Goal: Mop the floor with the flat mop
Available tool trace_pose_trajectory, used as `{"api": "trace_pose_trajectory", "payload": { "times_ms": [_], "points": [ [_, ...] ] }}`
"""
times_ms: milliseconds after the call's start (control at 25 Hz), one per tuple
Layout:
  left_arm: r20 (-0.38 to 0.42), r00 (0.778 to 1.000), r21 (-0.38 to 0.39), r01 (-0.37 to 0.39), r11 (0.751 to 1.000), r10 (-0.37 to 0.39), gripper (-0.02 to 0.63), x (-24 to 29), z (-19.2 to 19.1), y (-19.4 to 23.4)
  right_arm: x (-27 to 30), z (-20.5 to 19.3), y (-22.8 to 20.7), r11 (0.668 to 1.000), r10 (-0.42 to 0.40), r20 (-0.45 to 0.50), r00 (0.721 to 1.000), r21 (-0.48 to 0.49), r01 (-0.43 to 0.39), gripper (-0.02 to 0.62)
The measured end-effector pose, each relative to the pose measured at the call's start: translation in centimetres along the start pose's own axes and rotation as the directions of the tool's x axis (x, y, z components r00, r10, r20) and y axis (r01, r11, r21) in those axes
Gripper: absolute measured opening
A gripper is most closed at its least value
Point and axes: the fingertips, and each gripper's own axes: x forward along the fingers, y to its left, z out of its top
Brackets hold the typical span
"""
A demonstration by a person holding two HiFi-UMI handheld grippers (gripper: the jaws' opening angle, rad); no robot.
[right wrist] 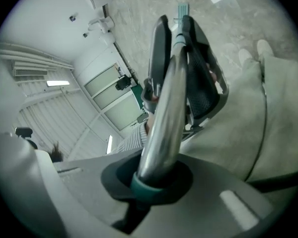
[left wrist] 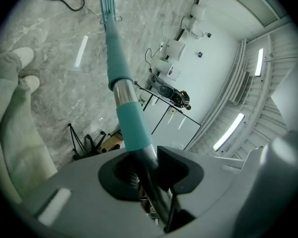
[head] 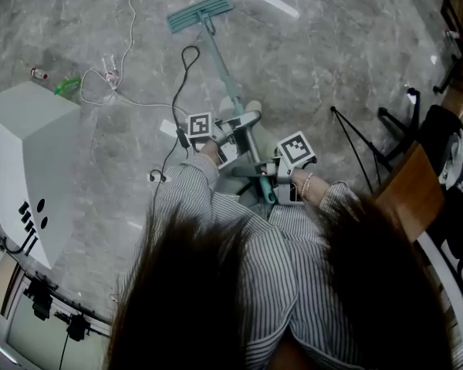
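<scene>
- Grey marble floor [head: 332,68] lies all round the pole [head: 224,72].
- White cabinet [head: 27,149] stands far left of the pole.
- Small red-capped bottle [head: 37,73] and a green item [head: 68,87] lie left of the pole, by the cabinet's far edge. I can't tell what the green item is.
- White cable [head: 128,37] lies looped on the floor left of the pole.
- Black cable [head: 182,83] lies just left of the pole and runs toward the person.
- Teal mop head [head: 200,13] sits at the pole's far end, flat on the floor and angled.
- The pole slants from the mop head back to the person's lap, teal sleeves with bare metal between.
- White shoes [left wrist: 22,56] and pale trousers [left wrist: 20,128] are just beside the pole's near part.
- Left gripper [head: 239,123] is on the pole, on the mop head side of the other gripper. In its own view the jaws are clamped on bare metal just under a teal sleeve [left wrist: 131,125].
- Right gripper [head: 264,173] is on the pole's near end, close behind the left gripper. In its own view the jaws are clenched on the pole at a teal end ring [right wrist: 151,190].
- Striped sleeves [head: 193,183] lead to both grippers.
- Black tripod [head: 355,141] stands right of the pole, apart from it.
- Brown wooden piece [head: 409,195] is far right of the pole. I can't tell whether it is a chair or a board.
</scene>
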Motion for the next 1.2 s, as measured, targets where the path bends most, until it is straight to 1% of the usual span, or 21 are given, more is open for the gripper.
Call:
{"api": "trace_pose_trajectory", "payload": {
  "times_ms": [80,160,240,280,440,600,680,800,920,1000,1080,1200],
  "points": [
    [0.017,1.0,-0.002,0.014,1.0,-0.014,0.104,0.8,0.4,-0.3,-0.9,1.1,0.5,1.0,0.003,0.02,1.0,0.003,-0.003,0.002],
    [0.006,1.0,-0.001,0.006,1.0,-0.006,0.104,1.6,1.0,-0.7,-1.5,1.8,1.4,1.0,0.017,0.008,1.0,-0.001,-0.017,0.002],
    [-0.009,1.0,0.006,-0.009,1.0,0.009,0.106,2.5,2.1,-1.5,-1.9,3.0,2.4,1.0,0.007,-0.004,1.0,-0.009,-0.007,0.002],
    [-0.006,1.0,0.008,-0.006,1.0,0.006,0.106,2.8,2.9,-2.1,-1.9,3.8,2.8,1.0,-0.008,-0.008,1.0,-0.017,0.008,0.002],
    [0.072,0.996,0.01,0.044,0.999,-0.045,0.106,2.8,7.3,-4.0,-0.7,7.4,4.3,0.996,-0.079,-0.029,0.996,-0.036,0.078,0.002],
    [0.105,0.993,0.023,0.057,0.998,-0.059,0.103,2.7,13.5,-6.9,1.6,12.9,6.6,0.991,-0.118,-0.036,0.992,-0.067,0.115,0.002],
    [0.116,0.992,0.019,0.05,0.999,-0.052,0.101,2.5,16.8,-8.7,3.1,15.8,8.3,0.989,-0.131,-0.043,0.99,-0.074,0.128,0.002],
    [0.131,0.991,0.019,0.037,0.999,-0.04,0.101,2.4,22.9,-12.3,5.6,21.3,12.3,0.991,-0.12,-0.029,0.992,-0.068,0.117,0.002],
    [0.146,0.988,0.016,0.049,0.999,-0.051,0.101,2.0,29.1,-16.2,8.5,26.9,16.1,0.992,-0.111,-0.008,0.994,-0.059,0.11,0.002],
    [0.149,0.988,0.016,0.041,0.999,-0.043,0.101,1.8,33.8,-18.5,10.2,31.4,18.4,0.994,-0.104,0.013,0.995,-0.045,0.104,0.002],
    [0.14,0.99,0.03,0.026,0.999,-0.03,0.103,1.8,38.6,-20.8,11.9,35.9,20.7,0.995,-0.087,0.034,0.996,-0.048,0.089,0.002],
    [0.121,0.993,0.061,0.002,0.998,-0.009,0.104,2.1,43.9,-23.6,13.7,41.1,23.5,0.996,-0.073,0.073,0.995,-0.05,0.077,0.003]
  ]
}}
